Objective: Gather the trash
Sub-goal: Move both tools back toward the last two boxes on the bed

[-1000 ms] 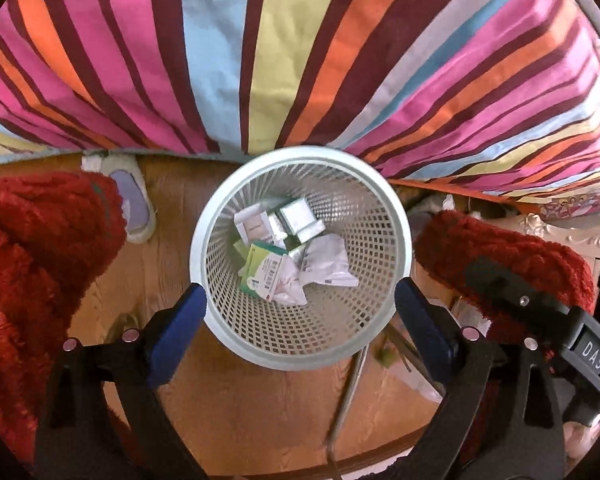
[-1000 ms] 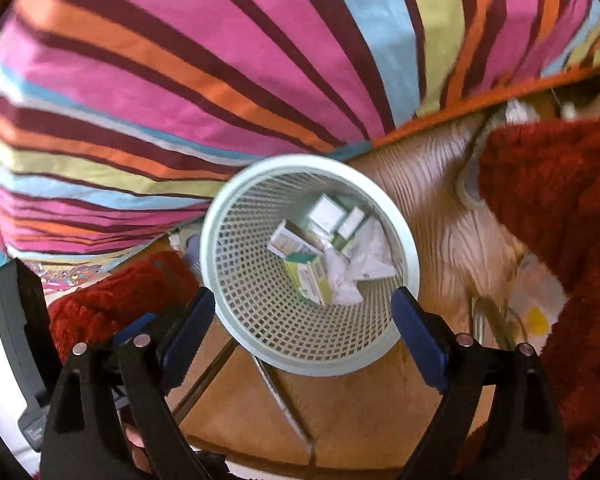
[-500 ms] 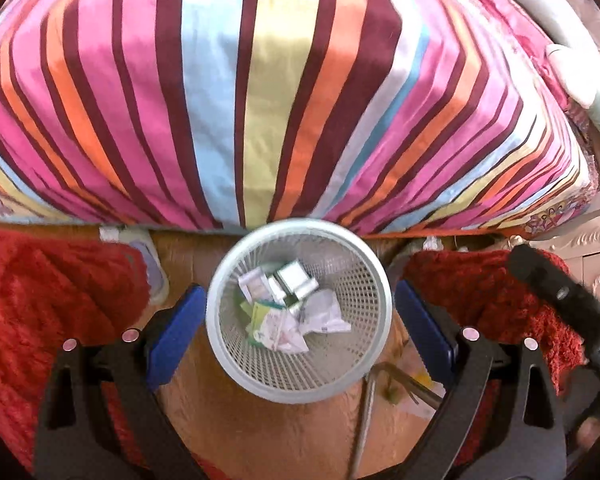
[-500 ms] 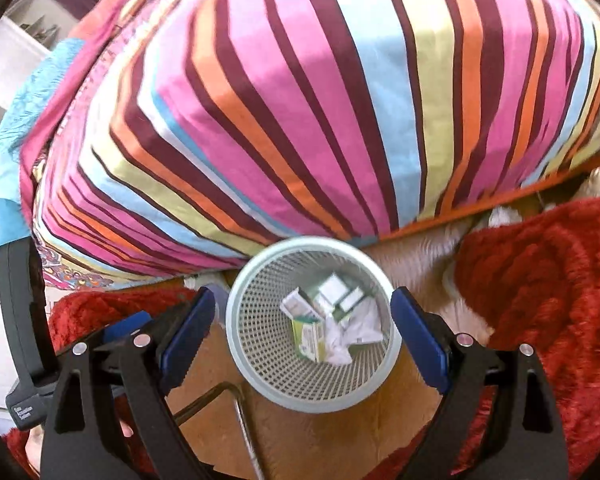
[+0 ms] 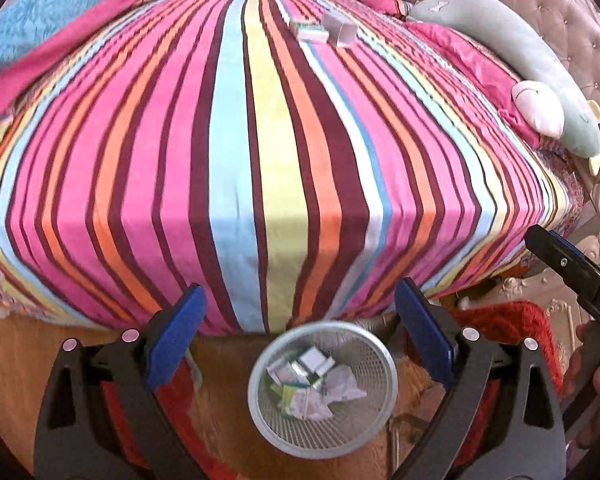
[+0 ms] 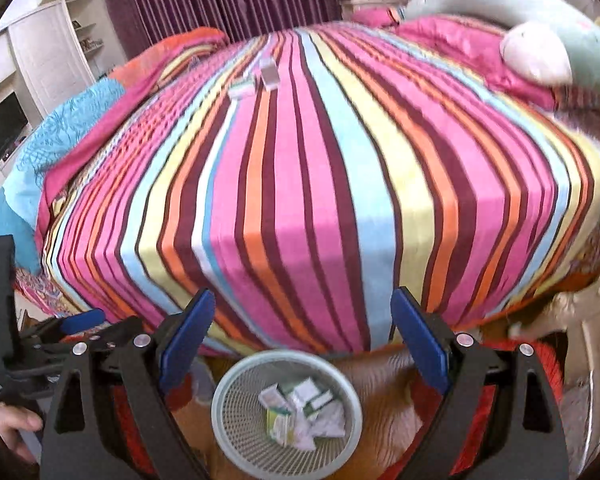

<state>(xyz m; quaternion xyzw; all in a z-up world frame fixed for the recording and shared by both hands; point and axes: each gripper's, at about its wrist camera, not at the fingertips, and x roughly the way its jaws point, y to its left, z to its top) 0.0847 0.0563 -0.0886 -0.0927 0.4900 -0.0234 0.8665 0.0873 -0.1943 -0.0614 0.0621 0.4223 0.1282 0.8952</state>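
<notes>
A white mesh wastebasket (image 5: 260, 404) stands on the wooden floor at the foot of a striped bed (image 5: 260, 152); it also shows in the right wrist view (image 6: 228, 428). It holds small boxes and crumpled paper (image 5: 312, 384). Two small boxes (image 5: 324, 32) lie far up the bed, also seen in the right wrist view (image 6: 256, 78). My left gripper (image 5: 300, 340) is open and empty, high above the basket. My right gripper (image 6: 302, 340) is open and empty too, beside it.
Red fluffy cloth (image 5: 508, 332) lies on the floor beside the basket. A grey plush toy (image 5: 540, 92) and pink pillows lie at the bed's right. A blue blanket (image 6: 60, 140) lies at the left. White cabinets (image 6: 48, 52) stand behind.
Both grippers have risen and tilted up from over the basket. The basket has shrunk to the bottom of both views and the whole bed top has come into sight.
</notes>
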